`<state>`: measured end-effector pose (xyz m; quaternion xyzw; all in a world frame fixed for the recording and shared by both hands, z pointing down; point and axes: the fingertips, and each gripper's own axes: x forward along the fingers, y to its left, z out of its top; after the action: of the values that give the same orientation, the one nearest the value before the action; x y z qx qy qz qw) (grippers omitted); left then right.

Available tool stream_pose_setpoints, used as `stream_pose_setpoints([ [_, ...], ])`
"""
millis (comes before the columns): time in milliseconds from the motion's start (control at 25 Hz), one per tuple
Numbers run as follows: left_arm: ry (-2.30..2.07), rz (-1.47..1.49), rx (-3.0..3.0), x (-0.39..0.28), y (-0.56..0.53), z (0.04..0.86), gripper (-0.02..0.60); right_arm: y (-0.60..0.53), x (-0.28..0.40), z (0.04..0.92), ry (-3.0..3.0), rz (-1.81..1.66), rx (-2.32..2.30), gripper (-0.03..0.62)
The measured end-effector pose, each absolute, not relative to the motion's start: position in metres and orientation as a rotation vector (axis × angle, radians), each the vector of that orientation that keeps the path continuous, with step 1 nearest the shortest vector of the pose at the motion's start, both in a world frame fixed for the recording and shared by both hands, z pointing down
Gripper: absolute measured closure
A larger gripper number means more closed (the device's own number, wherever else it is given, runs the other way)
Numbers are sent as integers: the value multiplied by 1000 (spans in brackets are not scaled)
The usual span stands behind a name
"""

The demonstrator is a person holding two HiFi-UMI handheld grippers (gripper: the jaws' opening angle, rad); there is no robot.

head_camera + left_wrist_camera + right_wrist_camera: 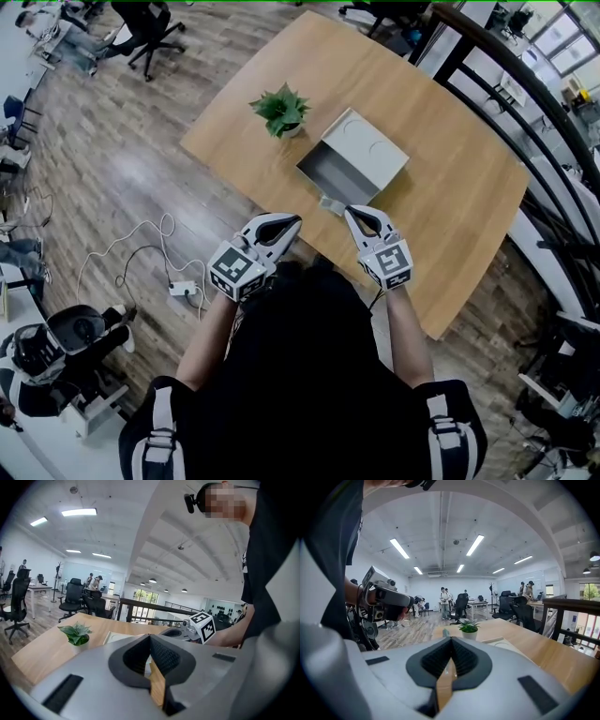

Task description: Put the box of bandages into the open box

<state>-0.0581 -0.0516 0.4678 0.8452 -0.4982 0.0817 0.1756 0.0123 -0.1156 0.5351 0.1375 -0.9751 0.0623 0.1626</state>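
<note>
Open box (pixel 330 172) near potted plant (pixel 281 110)

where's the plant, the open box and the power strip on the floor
plant (pixel 281 108), head view, on its green leaves
open box (pixel 330 167), head view, on its bare inside bottom
power strip (pixel 183 289), head view, on its white body

Potted plant (pixel 281 111) is parked on the table (pixel 450 216), left of the open box (pixel 361 150); box of bandages (pixel 330 202) is set just in front.

I see a wood floor (pixel 122 159), office chairs (pixel 150 33), a black railing (pixel 140 604) and ceiling strip lights (pixel 476 544).
</note>
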Motion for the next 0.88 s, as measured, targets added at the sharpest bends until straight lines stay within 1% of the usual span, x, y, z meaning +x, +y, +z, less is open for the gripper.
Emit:
stream_pose_setpoints([
  [320, -1429, 222, 2390, -61, -59, 467, 558, -123, 5, 534, -2784, 167, 366, 569],
  [600, -1370, 221, 2432, -63, -73, 470, 558, -132, 7, 536, -2762, 185, 437, 569],
  [880, -1302, 222, 2462, -83, -97, 470, 558, -150, -5, 539, -2734, 208, 515, 569],
])
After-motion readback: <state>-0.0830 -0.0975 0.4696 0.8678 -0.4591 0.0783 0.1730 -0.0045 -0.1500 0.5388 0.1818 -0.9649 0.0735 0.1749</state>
